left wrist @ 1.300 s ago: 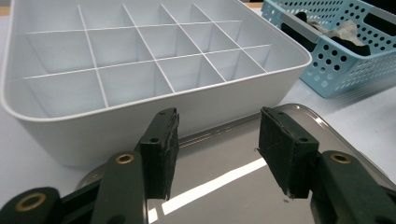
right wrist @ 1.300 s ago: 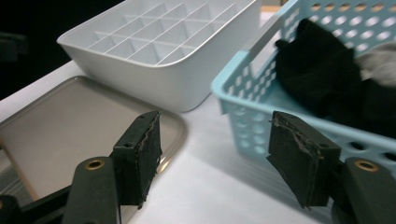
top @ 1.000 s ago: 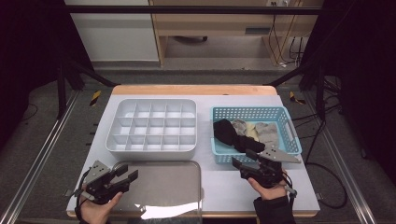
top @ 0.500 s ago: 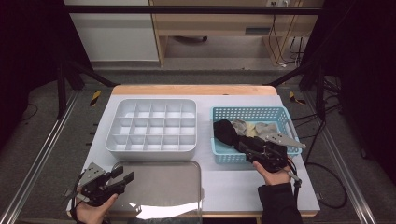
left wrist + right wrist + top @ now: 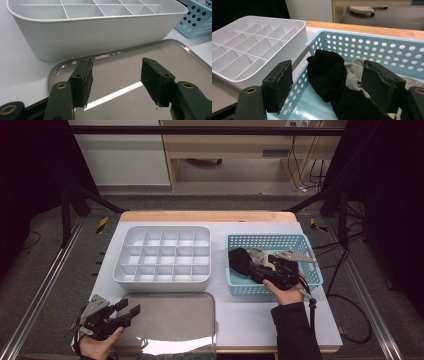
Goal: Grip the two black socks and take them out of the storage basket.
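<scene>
Two hand-held grippers work at a white table (image 5: 260, 320). Nearest the person, the left gripper (image 5: 131, 311) hovers over the near left corner of a flat, shiny, rounded-rectangle metal tray (image 5: 175, 320) that lies at the table's front edge. Its jaws have just been opening and stand wide, with nothing between the pads but the tray's bare surface below, as the left gripper view shows (image 5: 116, 75). Just beyond the tray sits a white plastic organiser box (image 5: 162, 255) split into small square compartments, all of them bare. To its right, just beside it, stands a light-blue perforated plastic basket (image 5: 272, 241) holding a heap of socks: a black sock (image 5: 240, 262) lies toward the basket's left side, draped over grey socks (image 5: 354, 73). The right gripper (image 5: 256, 269) reaches into this basket over its near wall; its jaws have just been opening too and stand spread, one pad at each side of the black sock (image 5: 327, 72), not pressing on it.
</scene>
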Demonstrator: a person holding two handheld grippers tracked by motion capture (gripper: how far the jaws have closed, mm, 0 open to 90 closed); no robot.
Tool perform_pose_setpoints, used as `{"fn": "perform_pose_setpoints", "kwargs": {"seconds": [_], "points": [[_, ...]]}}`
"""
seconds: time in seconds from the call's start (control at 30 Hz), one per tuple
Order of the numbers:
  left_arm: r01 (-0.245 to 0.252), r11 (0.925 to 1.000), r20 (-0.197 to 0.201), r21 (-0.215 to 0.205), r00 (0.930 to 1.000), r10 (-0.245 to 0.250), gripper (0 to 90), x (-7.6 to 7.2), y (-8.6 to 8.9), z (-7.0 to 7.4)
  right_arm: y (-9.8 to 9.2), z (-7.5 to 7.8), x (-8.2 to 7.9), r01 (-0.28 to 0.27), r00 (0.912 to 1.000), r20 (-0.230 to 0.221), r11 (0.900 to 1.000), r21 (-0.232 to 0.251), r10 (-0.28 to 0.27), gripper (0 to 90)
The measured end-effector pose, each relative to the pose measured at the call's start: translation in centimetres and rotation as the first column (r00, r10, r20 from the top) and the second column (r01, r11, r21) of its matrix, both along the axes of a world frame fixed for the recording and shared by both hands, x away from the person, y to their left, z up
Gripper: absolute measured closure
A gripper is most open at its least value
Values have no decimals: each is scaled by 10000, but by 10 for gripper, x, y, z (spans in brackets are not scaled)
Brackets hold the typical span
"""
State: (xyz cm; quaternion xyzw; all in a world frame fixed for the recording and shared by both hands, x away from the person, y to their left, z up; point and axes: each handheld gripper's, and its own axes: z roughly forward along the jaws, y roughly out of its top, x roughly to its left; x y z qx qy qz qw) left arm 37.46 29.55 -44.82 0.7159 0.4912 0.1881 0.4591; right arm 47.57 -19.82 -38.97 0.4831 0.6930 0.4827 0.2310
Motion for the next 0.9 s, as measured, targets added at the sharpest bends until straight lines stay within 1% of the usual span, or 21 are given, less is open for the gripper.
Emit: {"fn": "perform_pose_setpoints", "kwargs": {"seconds": [0.1,0.13,0.23,0.33,0.43,0.5,0.53,0.57,0.6,0.63,0.67,0.7,0.73,0.9], "points": [[31,10000,13,-21,10000,-31,413,-1,1,0,2,1,4,-16,10000,-53,10000,-11,16,247],[15,10000,24,-29,10000,-15,412,-1,1,0,3,3,7,-33,9999,-102,10000,-31,33,250],[-19,10000,50,-23,10000,19,412,-1,3,0,5,5,11,-40,10000,-83,10000,-22,40,256],[-49,10000,36,-6,10000,49,412,-1,3,0,10,8,21,-39,9997,-233,9998,-172,35,265],[-77,10000,35,32,10000,77,413,0,3,-1,15,9,29,-22,9998,-177,9991,-414,15,279],[-97,9999,8,33,10000,97,413,0,4,-1,17,10,34,-84,9997,-237,9983,-571,71,295],[-97,9999,8,33,10000,97,414,0,4,-1,17,10,34,-84,9997,-237,9983,-571,71,295],[-108,9999,-4,16,9999,108,416,0,5,-2,19,10,40,-82,9994,-336,9984,-564,63,300],[-108,9999,-4,16,9999,108,417,0,5,-2,20,11,43,-44,9992,-392,9985,-540,23,311],[-133,9999,-56,47,9999,133,418,1,5,-3,21,11,46,-13,9992,-391,9980,-637,-12,317],[-133,9999,-56,47,9999,133,419,1,5,-3,21,11,46,-13,9992,-391,9980,-637,-12,317],[-157,9998,-89,88,9998,158,420,2,5,-4,22,11,50,31,9995,-321,9973,-735,-54,329],[-153,9998,-106,99,9998,154,421,2,5,-4,23,11,52,68,9994,-348,9973,-730,-94,332],[-156,9998,-97,116,9998,157,424,2,5,-4,28,10,65,163,9995,-255,9950,-990,-189,342]]}}
